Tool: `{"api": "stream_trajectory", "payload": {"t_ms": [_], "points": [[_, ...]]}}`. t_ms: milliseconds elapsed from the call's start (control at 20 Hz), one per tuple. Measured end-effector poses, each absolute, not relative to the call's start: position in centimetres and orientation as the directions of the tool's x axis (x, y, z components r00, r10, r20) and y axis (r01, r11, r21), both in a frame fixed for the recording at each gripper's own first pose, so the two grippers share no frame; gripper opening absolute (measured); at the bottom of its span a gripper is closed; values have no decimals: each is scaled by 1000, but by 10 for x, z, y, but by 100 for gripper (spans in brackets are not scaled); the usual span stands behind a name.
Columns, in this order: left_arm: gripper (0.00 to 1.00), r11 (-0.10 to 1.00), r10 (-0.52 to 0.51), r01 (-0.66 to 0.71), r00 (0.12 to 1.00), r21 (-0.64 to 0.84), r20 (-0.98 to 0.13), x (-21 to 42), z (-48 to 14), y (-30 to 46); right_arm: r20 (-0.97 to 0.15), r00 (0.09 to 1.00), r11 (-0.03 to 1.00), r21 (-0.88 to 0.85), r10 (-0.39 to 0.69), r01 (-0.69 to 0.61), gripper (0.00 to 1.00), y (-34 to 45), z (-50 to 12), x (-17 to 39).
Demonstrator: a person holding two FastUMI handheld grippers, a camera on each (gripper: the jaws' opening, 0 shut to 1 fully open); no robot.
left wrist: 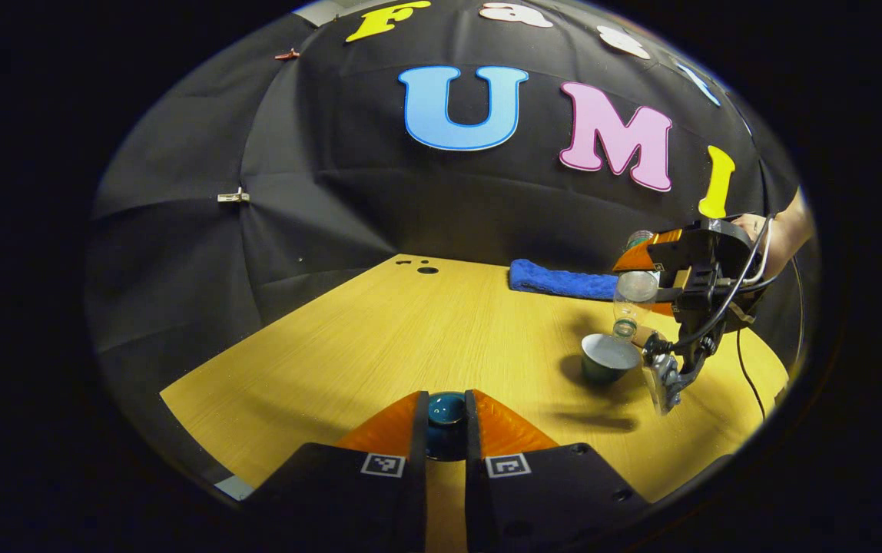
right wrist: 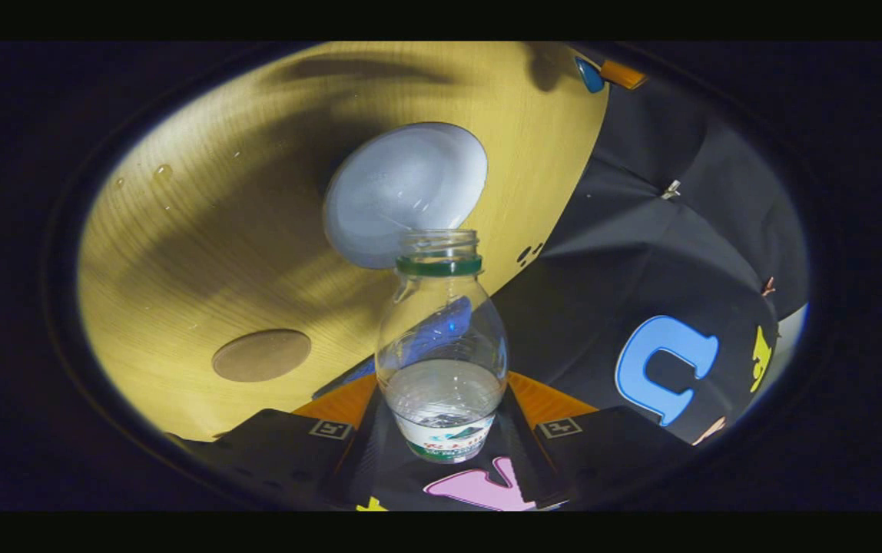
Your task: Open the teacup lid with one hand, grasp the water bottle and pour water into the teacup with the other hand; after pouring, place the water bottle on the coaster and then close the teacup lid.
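Note:
My left gripper (left wrist: 445, 418) is shut on the dark teal teacup lid (left wrist: 445, 411), held low over the near part of the wooden table. Farther right, the open teacup (left wrist: 608, 358) stands on the table, dark outside and pale inside. My right gripper (left wrist: 660, 296) holds the clear water bottle (left wrist: 631, 299) tipped mouth-down over the cup. In the right gripper view, my right gripper (right wrist: 441, 415) is shut on the bottle (right wrist: 441, 346), whose open mouth points at the teacup (right wrist: 402, 192). A little water is in the bottle. The round brown coaster (right wrist: 261, 355) lies beside the cup.
A folded blue towel (left wrist: 560, 280) lies at the back of the table (left wrist: 379, 338). A few water drops (right wrist: 160, 173) sit on the wood. A hand and cable (left wrist: 752, 269) trail behind the right gripper. Small holes (left wrist: 426, 269) mark the table's far edge.

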State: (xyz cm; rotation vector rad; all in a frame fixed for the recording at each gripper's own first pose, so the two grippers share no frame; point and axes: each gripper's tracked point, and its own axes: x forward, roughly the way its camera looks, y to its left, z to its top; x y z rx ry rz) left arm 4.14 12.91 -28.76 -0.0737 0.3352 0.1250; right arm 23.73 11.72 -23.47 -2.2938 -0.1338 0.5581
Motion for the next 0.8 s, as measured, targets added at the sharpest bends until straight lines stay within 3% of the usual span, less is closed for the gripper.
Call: {"api": "stream_trajectory", "payload": {"t_ms": [200, 350, 550, 800], "points": [[24, 991, 103, -127, 939, -51, -330, 43, -284, 123, -358, 905, -636, -759, 229, -139, 72, 110, -240, 235], [24, 991, 104, -124, 940, -42, -326, 45, -279, 118, -374, 907, -501, -833, 195, -236, 72, 103, -242, 232], [27, 991, 104, -127, 941, -50, -323, 50, -270, 104, -419, 898, -231, -894, 134, -383, 72, 81, -227, 221], [24, 993, 97, -113, 943, -32, -318, 61, -253, 81, -406, 903, 205, -881, 136, -427, 72, 59, -217, 238]]}}
